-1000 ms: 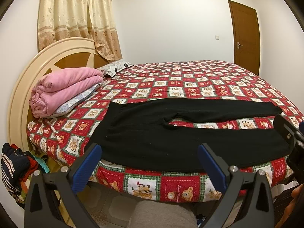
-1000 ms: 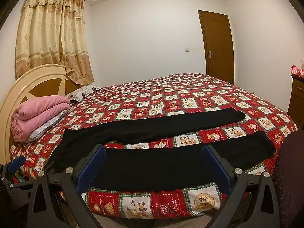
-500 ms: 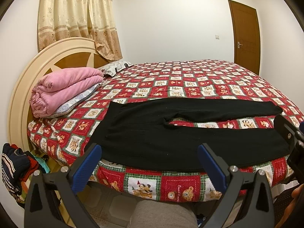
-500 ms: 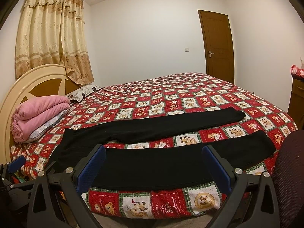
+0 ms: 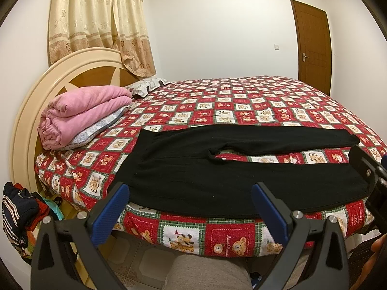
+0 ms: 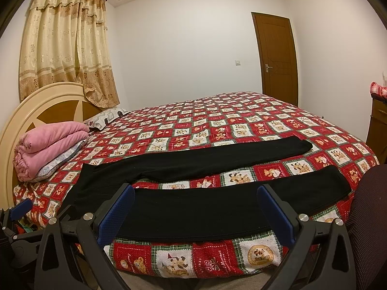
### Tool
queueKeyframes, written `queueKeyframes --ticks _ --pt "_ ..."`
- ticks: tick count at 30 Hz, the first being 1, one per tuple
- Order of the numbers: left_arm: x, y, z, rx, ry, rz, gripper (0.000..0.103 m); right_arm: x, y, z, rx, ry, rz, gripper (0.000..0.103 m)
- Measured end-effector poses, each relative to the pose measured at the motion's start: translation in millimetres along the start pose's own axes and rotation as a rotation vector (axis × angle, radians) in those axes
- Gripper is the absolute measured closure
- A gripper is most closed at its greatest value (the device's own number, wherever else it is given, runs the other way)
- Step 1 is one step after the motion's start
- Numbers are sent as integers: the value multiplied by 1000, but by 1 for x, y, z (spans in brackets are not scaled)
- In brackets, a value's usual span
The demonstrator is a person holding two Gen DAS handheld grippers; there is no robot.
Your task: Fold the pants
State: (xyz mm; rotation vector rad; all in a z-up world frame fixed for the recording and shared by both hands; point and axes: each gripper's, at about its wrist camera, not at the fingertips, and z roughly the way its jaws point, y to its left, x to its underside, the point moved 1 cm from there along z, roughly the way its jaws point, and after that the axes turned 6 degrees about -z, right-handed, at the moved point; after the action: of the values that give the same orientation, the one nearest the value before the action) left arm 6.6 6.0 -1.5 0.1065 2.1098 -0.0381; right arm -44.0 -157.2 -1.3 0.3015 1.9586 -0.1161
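The left gripper [image 5: 191, 211] hangs with its jaws spread wide and empty, just short of the bed [image 5: 217, 232] edge. The right gripper [image 6: 196, 211] is likewise parted and holds nothing. Just beyond both sets of blue pads [image 5: 110, 213] lie the pants [image 5: 217, 169], black, flat and unfolded on the checked quilt [image 6: 217, 125], waist ahead of the left gripper, legs running rightward and slightly apart. Further off, left of the left gripper, a pink blanket [image 5: 82, 111] sits on a pillow against the headboard [image 5: 31, 101]. Far beyond are a curtain [image 6: 65, 48] and a brown door [image 6: 275, 58].
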Motion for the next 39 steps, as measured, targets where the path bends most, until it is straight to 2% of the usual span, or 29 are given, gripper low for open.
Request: queueKeyframes --ticks 32,35,39 --pt "3 2 1 -2 4 4 0 2 -2 3 -3 10 11 1" --pt "6 8 6 0 23 -2 0 3 -1 8 -10 22 6 1" --pt "8 27 33 28 96 -23 0 10 -12 26 -2 63 32 1"
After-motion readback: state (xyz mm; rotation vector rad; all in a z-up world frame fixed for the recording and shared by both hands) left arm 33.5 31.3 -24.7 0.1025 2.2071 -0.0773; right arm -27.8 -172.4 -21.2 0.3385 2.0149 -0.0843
